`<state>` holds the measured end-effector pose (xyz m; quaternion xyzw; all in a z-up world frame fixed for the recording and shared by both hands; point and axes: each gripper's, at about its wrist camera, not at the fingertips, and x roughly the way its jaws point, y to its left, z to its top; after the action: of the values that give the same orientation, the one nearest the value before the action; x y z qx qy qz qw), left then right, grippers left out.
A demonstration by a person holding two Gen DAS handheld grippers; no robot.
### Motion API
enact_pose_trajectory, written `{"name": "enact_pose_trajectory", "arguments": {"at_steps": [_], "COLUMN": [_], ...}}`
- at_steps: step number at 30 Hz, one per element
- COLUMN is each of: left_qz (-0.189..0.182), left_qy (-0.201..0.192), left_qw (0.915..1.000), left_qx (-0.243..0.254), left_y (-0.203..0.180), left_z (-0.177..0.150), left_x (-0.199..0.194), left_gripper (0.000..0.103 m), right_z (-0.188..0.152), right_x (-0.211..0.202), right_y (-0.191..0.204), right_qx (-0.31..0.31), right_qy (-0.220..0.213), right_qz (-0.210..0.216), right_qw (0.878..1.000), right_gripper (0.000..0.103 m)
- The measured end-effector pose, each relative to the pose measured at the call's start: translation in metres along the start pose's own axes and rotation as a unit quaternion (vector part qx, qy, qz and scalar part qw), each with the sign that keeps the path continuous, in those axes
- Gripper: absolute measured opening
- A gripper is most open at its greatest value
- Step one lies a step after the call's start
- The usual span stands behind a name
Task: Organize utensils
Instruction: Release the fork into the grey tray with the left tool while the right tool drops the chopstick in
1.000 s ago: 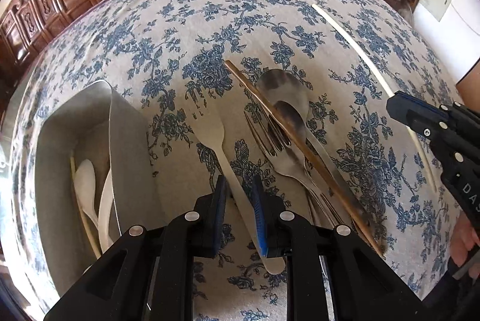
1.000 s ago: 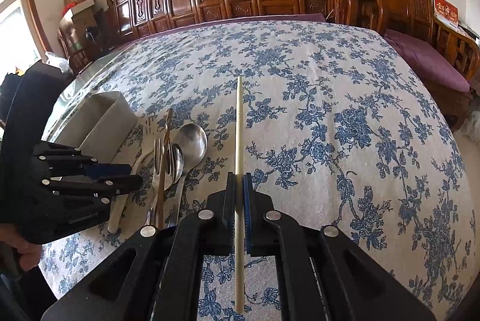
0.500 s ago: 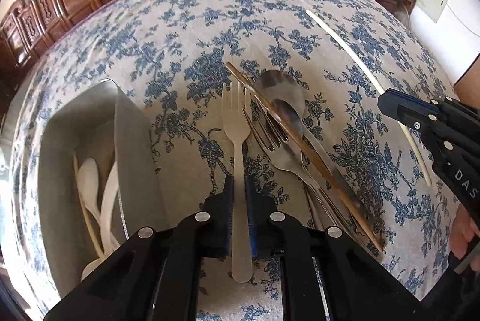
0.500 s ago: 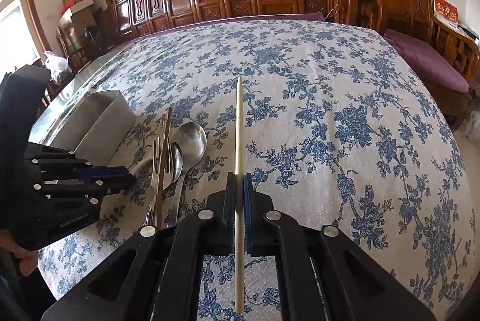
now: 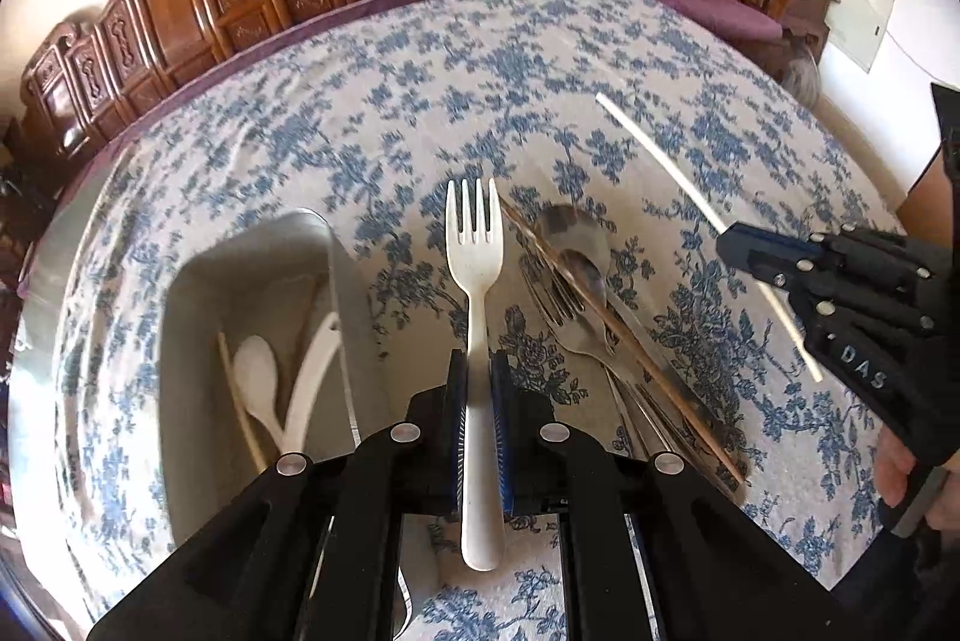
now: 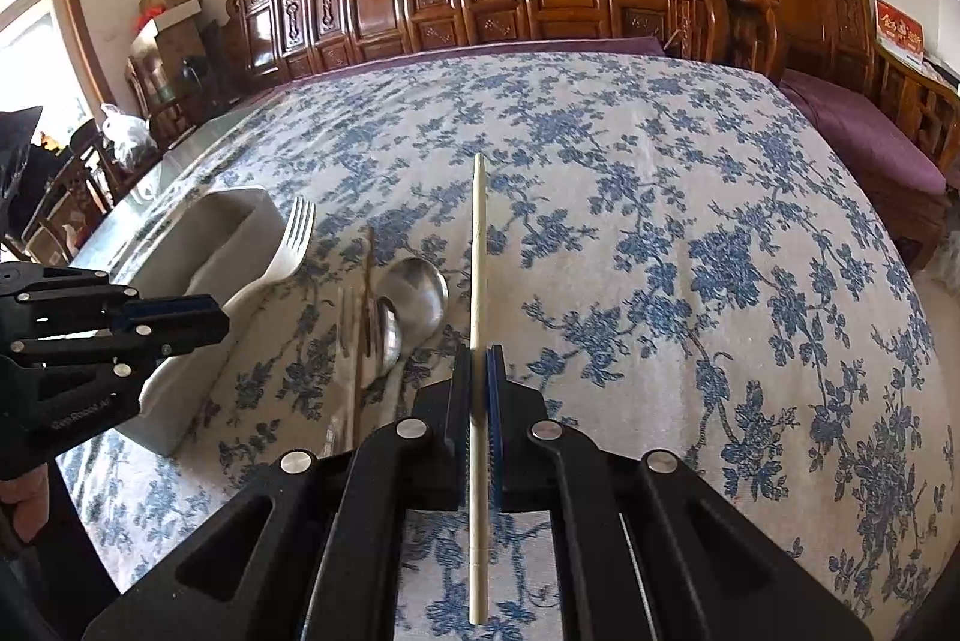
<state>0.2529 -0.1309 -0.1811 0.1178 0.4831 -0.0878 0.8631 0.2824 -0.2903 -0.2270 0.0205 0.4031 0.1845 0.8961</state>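
Fork lifted clear in the left claw, chopstick held in the right.

A second before, the left gripper [image 5: 477,404] stood open astride the white plastic fork [image 5: 474,281] lying on the floral tablecloth [image 5: 420,101]; now its pads were clamped on the handle and the fork had come up, its long axis running straight out from the claw, tines forward. The grey organizer tray [image 5: 198,293] sat just left of the claw, the metal spoons [image 5: 570,245] just right. The right gripper [image 6: 479,389] still pinched the pale chopstick [image 6: 477,251], pointing straight ahead.
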Motion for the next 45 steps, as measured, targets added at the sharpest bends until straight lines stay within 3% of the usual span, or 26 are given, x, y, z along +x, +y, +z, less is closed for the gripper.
{"name": "enact_pose_trajectory", "arguments": {"at_steps": [13, 23, 31, 45], "left_qz": [0.006, 0.011, 0.020, 0.038], "left_qy": [-0.040, -0.058, -0.047, -0.007], "left_qw": [0.9991, 0.9976, 0.9970, 0.9954], "left_qx": [-0.015, -0.037, -0.058, -0.087], "left_y": [0.027, 0.060, 0.089, 0.118], "left_z": [-0.008, -0.022, -0.039, -0.055], "left_x": [-0.047, -0.066, -0.057, -0.015], "left_gripper": [0.007, 0.007, 0.007, 0.007], "right_z": [0.008, 0.006, 0.000, 0.001], "right_x": [-0.018, -0.026, -0.027, -0.024], "right_y": [0.041, 0.097, 0.129, 0.131], "right_qx": [-0.021, -0.062, -0.082, -0.086], "right_qy": [-0.025, -0.033, -0.026, -0.027], "right_qz": [0.031, 0.064, 0.081, 0.091], "right_qw": [0.999, 0.995, 0.993, 0.992], "right_gripper": [0.006, 0.006, 0.006, 0.006]}}
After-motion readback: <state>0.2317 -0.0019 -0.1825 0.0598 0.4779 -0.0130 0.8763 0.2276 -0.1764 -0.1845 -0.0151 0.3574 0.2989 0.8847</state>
